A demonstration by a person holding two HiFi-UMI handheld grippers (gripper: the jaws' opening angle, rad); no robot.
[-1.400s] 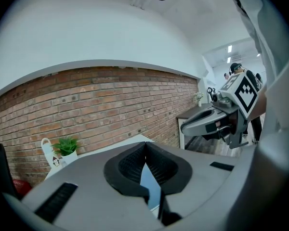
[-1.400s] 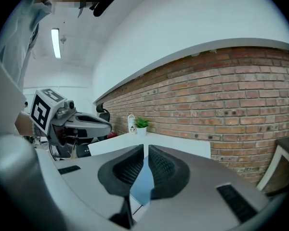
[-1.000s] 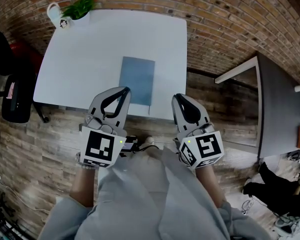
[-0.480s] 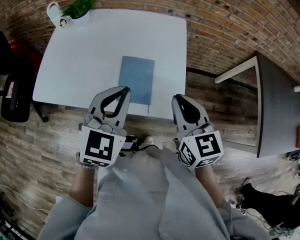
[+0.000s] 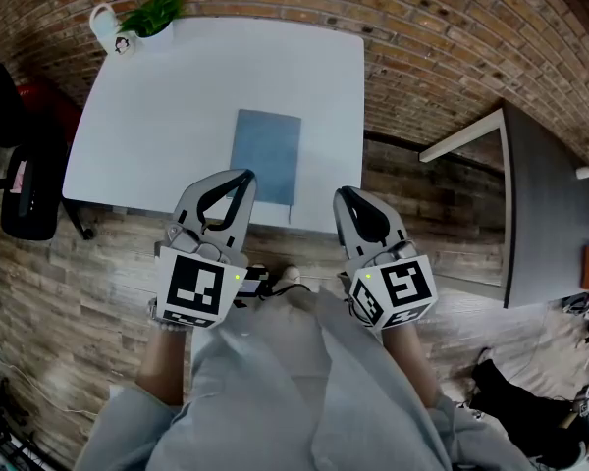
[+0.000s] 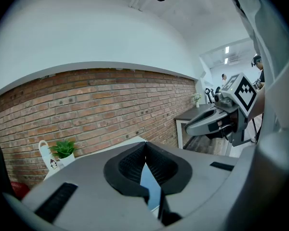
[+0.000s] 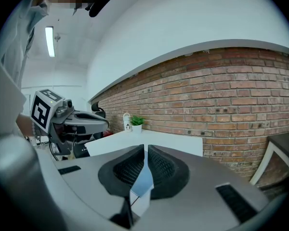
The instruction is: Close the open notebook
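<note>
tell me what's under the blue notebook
The blue notebook lies flat on the white table, and only bare tabletop shows around its edges. Nothing sticks out from beneath it. Anything thin lying under it would be hidden by the cover.

white table (image 5: 157, 116), potted plant (image 5: 157, 13), brick wall (image 5: 452, 47)

Bright, even light; sharp centre, strong fisheye warp at edges.

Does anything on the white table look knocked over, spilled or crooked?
Nothing stands out. The blue notebook lies flat and closed on the table, and the potted plant stands upright at its far corner.
</note>
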